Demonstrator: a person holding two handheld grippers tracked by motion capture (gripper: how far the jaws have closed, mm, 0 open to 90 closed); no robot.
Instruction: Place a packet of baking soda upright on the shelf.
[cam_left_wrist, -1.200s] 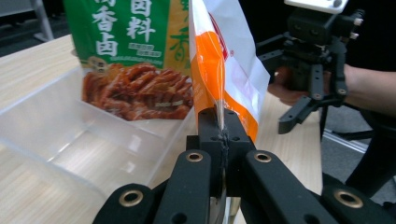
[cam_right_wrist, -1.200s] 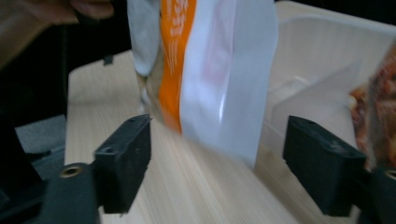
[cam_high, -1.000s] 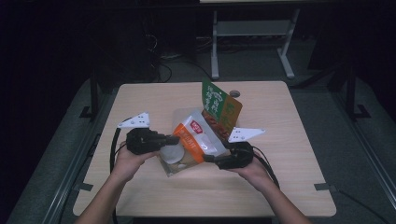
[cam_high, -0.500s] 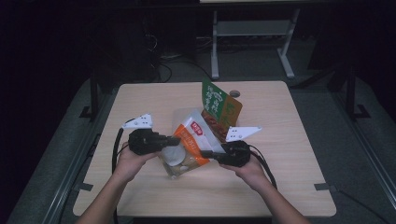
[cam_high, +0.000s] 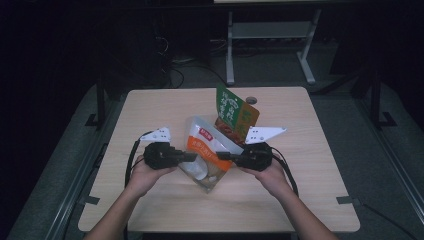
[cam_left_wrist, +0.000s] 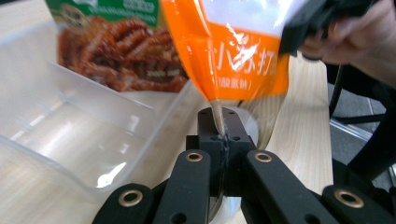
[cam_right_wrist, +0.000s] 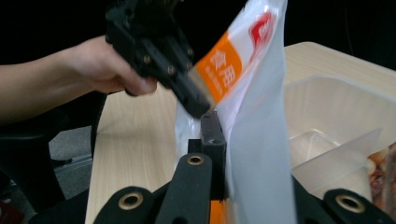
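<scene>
Both tools, left (cam_high: 192, 156) and right (cam_high: 223, 156), clamp the orange pouch (cam_high: 206, 152) over the tabletop (cam_high: 310, 150); next, seemingly, lowering it into the clear bin (cam_left_wrist: 70, 135).

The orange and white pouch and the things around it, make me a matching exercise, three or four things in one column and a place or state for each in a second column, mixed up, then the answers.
Things:
1. orange and white pouch
2. green snack bag
3. clear plastic tray
4. table

Places or states:
A. stands upright at the far side of the tray
B. pale wood, bears everything
C. gripped from both sides by the left claw and the right claw
D. see-through, split by a divider

Pairs: 1-C, 2-A, 3-D, 4-B
</scene>
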